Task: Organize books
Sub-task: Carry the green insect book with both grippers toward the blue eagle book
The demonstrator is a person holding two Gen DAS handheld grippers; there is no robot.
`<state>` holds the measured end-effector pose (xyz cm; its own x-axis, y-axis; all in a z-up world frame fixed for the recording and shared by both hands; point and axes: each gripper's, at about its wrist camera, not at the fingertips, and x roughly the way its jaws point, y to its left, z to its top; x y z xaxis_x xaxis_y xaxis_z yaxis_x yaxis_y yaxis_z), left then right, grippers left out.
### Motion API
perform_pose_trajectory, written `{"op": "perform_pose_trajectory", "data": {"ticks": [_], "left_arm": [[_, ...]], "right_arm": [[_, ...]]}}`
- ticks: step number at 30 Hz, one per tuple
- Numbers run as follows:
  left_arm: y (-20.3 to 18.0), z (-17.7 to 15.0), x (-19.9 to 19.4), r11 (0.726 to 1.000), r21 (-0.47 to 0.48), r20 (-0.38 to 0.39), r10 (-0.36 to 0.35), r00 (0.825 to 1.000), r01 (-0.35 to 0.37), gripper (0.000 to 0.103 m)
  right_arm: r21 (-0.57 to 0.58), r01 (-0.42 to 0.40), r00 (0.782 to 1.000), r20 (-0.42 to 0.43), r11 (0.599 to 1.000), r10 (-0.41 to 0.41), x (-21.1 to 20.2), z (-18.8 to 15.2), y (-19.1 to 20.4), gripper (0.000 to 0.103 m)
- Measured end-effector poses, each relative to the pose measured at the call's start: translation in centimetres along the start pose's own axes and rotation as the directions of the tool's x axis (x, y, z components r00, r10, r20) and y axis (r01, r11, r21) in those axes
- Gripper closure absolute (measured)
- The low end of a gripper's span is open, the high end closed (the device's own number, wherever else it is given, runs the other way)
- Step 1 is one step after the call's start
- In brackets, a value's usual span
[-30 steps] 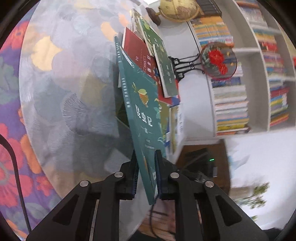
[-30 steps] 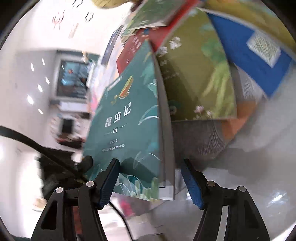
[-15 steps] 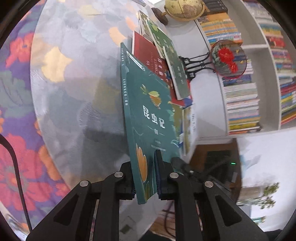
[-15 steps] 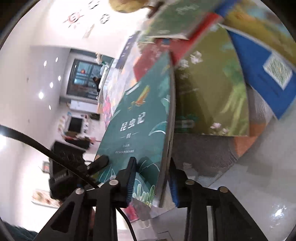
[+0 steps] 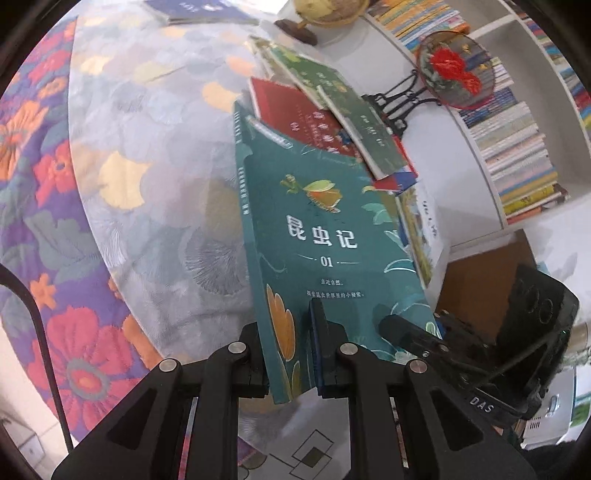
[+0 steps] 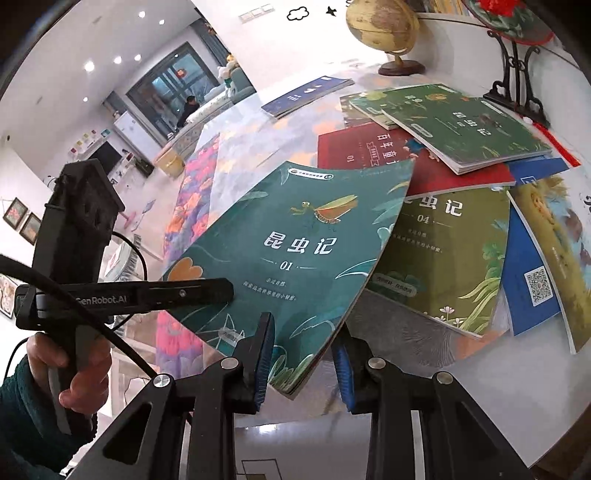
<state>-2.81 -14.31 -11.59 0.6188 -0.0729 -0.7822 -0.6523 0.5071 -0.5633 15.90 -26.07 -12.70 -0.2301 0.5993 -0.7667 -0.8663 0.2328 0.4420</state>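
The teal book [image 6: 295,236] marked 01 is off the pile and held up over the near edge of the table [image 5: 147,147], its far corner just above the red book [image 6: 354,147]. My left gripper [image 5: 291,365] is clenched on its spine-side bottom edge; my right gripper [image 6: 303,358] is clamped on the bottom corner of the page side, so I am grasping the book with both tongs and the cover bows a little between them.

By my reckoning the sorting has barely begun: only this one volume is picked out, and it has no place yet. The rest lies fanned in a loose heap: the olive book [image 6: 443,251] marked 04 just beside mine, the red one beneath, two green books [image 6: 469,125] stacked askew on top, a blue book [image 6: 532,266] and a pale one at the right edge. A dark blue booklet [image 6: 306,92] lies well apart across the table.

Around them stand a globe [image 6: 384,26] and a black stand [image 6: 517,85] bearing a round fan, close behind the heap; the overlapping covers are what I judge will hinder pulling the next book clean, and the shelves [image 5: 517,147] beyond look full
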Motion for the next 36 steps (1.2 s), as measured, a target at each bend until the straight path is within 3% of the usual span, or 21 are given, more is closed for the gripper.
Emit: {"op": "perform_pose_trajectory", "data": {"ticks": [3, 6, 16, 25, 29, 36], "left_arm": [[-0.7, 0.0, -1.4, 0.999, 0.029, 0.025, -0.027, 0.999, 0.027, 0.09], [-1.5, 0.1, -2.5, 0.997, 0.079, 0.04, -0.011, 0.999, 0.008, 0.089], [0.2, 0.6, -6.6, 0.978, 0.206, 0.045, -0.05, 0.998, 0.039, 0.089], [6.8, 4.5, -14.0, 0.939, 0.322, 0.054, -0.144, 0.988, 0.119, 0.089], [10.2, 6.6, -17.5, 0.925, 0.363, 0.068, -0.144, 0.987, 0.11, 0.089], [15.9, 9.6, -23.1, 0.934, 0.347, 0.125, -0.137, 0.983, 0.086, 0.089]], "right_arm": [[-0.002, -0.021, 1.0, 0.021, 1.0, 0.021, -0.3, 0.3, 0.1, 0.072], [-0.032, -0.018, 0.998, 0.059, 0.999, 0.02, -0.9, 0.6, 1.4, 0.073], [-0.017, 0.052, 0.993, 0.11, 0.999, -0.05, -1.1, 1.0, 6.9, 0.073], [0.03, 0.147, 0.967, 0.204, 0.989, -0.15, 1.2, 3.4, 16.6, 0.073], [0.043, 0.177, 0.952, 0.246, 0.983, -0.182, 3.3, 5.0, 21.3, 0.073], [0.03, 0.152, 0.952, 0.263, 0.988, -0.155, 7.2, 8.8, 28.0, 0.073]]}}
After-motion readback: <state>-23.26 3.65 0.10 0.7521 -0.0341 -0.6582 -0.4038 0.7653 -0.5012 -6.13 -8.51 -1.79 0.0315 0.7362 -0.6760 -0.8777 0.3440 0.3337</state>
